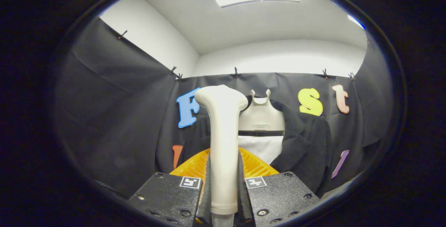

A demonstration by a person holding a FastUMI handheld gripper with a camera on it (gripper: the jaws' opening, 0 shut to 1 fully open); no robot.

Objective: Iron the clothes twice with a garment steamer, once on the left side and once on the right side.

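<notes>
hand-held gripper (224, 185) fingers closed on both sides of the cream garment steamer (223, 140) handle, held upright before a black jacket (303, 140) on a hanger (261, 115).

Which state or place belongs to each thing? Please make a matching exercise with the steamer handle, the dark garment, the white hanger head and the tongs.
Things:
1. steamer handle
2. dark garment
3. white hanger head
4. tongs

Places or states:
A. hangs on the stand, open at the front, beyond the fingers
B. shut on the handle, one finger on each side
C. stands upright between the two fingers
D. tops the stand, just behind the handle's upper end

Pairs: 1-C, 2-A, 3-D, 4-B
</notes>
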